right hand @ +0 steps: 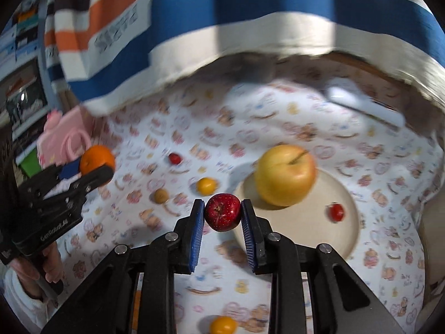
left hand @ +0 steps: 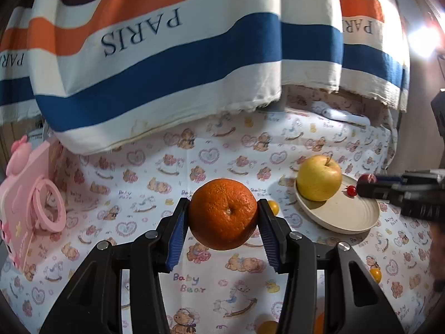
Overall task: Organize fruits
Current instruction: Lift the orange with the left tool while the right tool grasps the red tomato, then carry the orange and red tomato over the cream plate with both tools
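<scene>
Your left gripper [left hand: 224,217] clamps an orange [left hand: 223,213] above the bear-print cloth [left hand: 144,172]. Your right gripper [right hand: 222,215] pinches a small red fruit [right hand: 222,212] just at the near rim of the plate [right hand: 347,236], which holds a yellow apple [right hand: 285,178] and a cherry tomato [right hand: 336,212].

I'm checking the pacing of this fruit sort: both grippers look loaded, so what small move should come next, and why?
Probably carry the right gripper a little forward over the plate and lower it to release. It is shut on a small red fruit near the plate's rim, where the apple and a cherry tomato already sit. The left gripper, shut on the orange, is farther away.
</scene>
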`<state>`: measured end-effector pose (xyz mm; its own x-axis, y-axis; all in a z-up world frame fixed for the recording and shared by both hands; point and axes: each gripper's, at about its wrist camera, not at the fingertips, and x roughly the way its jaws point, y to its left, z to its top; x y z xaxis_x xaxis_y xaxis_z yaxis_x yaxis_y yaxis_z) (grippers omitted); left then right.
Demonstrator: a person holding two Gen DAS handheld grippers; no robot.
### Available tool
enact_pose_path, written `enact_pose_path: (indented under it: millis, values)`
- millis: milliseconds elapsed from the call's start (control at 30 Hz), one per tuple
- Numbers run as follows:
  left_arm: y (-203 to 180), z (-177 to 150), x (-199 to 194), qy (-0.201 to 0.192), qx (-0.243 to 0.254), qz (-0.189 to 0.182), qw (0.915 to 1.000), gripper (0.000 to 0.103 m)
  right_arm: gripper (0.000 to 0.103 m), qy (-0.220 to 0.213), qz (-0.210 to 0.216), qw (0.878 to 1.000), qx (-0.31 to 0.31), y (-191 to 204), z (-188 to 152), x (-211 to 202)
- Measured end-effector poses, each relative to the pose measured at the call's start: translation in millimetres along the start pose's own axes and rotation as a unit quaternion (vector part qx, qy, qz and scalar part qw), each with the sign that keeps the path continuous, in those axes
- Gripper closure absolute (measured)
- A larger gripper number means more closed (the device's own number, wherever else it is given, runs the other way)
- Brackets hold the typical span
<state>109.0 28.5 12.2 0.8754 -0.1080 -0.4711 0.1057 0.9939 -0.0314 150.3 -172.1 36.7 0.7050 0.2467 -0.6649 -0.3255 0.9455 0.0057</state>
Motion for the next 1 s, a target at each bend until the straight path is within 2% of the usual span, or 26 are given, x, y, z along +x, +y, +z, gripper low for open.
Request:
enact_pose_path:
  millis: [267,500,700,800,900,1000]
  values:
    - [-7.4,2.1,-8.3,-0.018,0.014,-0.012,0.9997,0.056,0.075,-0.050,-0.025,0.998,0.028,-37.5,2.6,-32.5]
    - [-16.3,10.0,-10.9,-0.019,0.028,-0.024,0.9991,0.056,0.075,-0.096,-0.037,0.994,0.037,-50.2,2.1,-45.9]
    - [-41.4,26.9,-2.9,0.003,0.057,-0.043,0.9974,0.056,0.075,-0.088,-0.048,0.993,0.056,-65.1,0.8,-39.1]
    - [-55.5,35.5,3.2,0.015,0.060,-0.066,0.9959,0.056,0.075,-0.083,-0.052,0.993,0.070,-74.8,-1.5,-35.3]
    - [-72.7,43.8,9.7,0.016,0.070,-0.079,0.9943,0.056,0.075,-0.089,-0.077,0.991,0.070,-80.4,-2.8,-35.5]
    - [-91.7,49.4,19.5,0.024,0.087,-0.088,0.9920,0.056,0.075,-0.093,-0.079,0.990,0.074,-86.5,-3.0,-36.3]
